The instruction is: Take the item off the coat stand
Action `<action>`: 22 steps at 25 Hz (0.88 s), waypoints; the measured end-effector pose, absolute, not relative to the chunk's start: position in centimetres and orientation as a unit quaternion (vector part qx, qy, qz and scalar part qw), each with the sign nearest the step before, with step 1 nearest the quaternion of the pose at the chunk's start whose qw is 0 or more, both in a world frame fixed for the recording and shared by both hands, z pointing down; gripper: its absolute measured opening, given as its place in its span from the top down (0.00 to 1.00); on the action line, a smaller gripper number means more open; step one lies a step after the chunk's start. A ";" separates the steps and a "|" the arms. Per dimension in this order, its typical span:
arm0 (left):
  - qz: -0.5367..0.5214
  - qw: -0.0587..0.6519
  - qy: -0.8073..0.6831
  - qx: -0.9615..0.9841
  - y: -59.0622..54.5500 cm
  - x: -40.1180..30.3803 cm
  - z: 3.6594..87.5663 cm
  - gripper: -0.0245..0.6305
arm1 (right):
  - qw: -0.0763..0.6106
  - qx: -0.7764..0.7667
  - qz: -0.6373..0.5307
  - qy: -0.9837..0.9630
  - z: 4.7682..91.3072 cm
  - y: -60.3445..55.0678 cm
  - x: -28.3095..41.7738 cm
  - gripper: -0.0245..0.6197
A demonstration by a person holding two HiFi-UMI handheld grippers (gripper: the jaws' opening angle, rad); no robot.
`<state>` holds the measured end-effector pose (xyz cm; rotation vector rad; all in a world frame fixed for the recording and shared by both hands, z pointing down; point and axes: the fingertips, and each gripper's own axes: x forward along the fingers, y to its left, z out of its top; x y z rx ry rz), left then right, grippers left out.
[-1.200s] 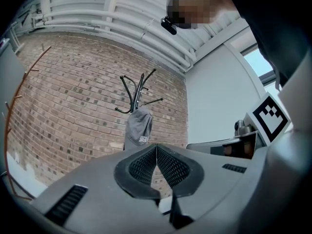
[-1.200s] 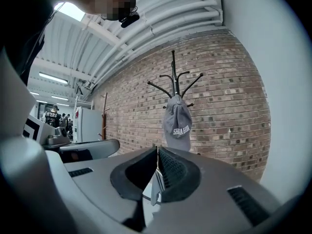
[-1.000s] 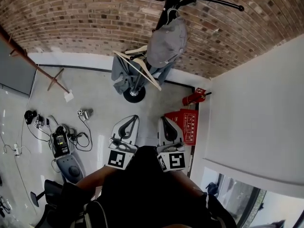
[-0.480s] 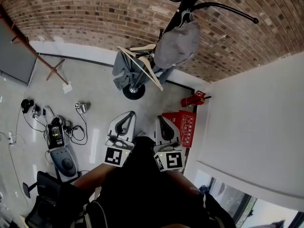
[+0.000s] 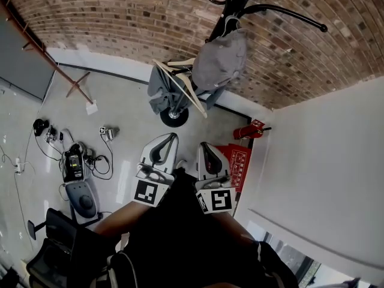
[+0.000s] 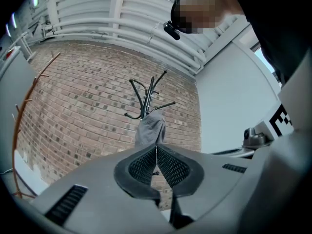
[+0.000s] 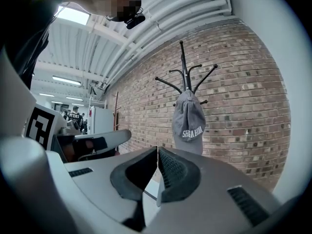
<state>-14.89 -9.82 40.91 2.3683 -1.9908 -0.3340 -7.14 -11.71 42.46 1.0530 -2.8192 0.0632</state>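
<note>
A black coat stand (image 5: 223,18) rises in front of a brick wall, with a grey cap (image 5: 219,62) hung on one of its hooks. Lower on the stand, a wooden hanger (image 5: 191,92) carries a grey garment (image 5: 161,89). My left gripper (image 5: 168,139) and right gripper (image 5: 204,146) are held side by side near my body, both shut and empty, well short of the stand. In the left gripper view the cap (image 6: 149,129) shows just above the shut gripper (image 6: 156,149). In the right gripper view the cap (image 7: 189,122) hangs beyond the shut gripper (image 7: 157,150).
A red fire extinguisher (image 5: 251,128) and a red sign box (image 5: 235,158) stand at the foot of the white wall (image 5: 324,155) on the right. Cables and devices (image 5: 75,171) lie on the floor to the left. The stand's round base (image 5: 174,118) sits on the floor ahead.
The head view has shifted a little, so the stand and cap sit further right in the picture. Both grippers stay shut and side by side.
</note>
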 end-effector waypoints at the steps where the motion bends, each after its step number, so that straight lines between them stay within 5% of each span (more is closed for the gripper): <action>1: -0.106 0.009 -0.636 0.764 -10.3 -14.5 40.5 0.93 | 0.064 0.348 0.022 -0.935 42.5 -12.0 -6.9 0.93; 9: -0.096 0.005 -0.625 0.774 -15.2 -11.6 39.4 0.93 | 0.047 0.369 0.025 -0.928 42.5 -15.3 -2.6 0.93; 22: -0.113 -0.031 -0.666 0.737 -22.8 -10.3 36.3 0.74 | 0.028 0.349 0.025 -0.936 43.3 -19.7 1.4 0.93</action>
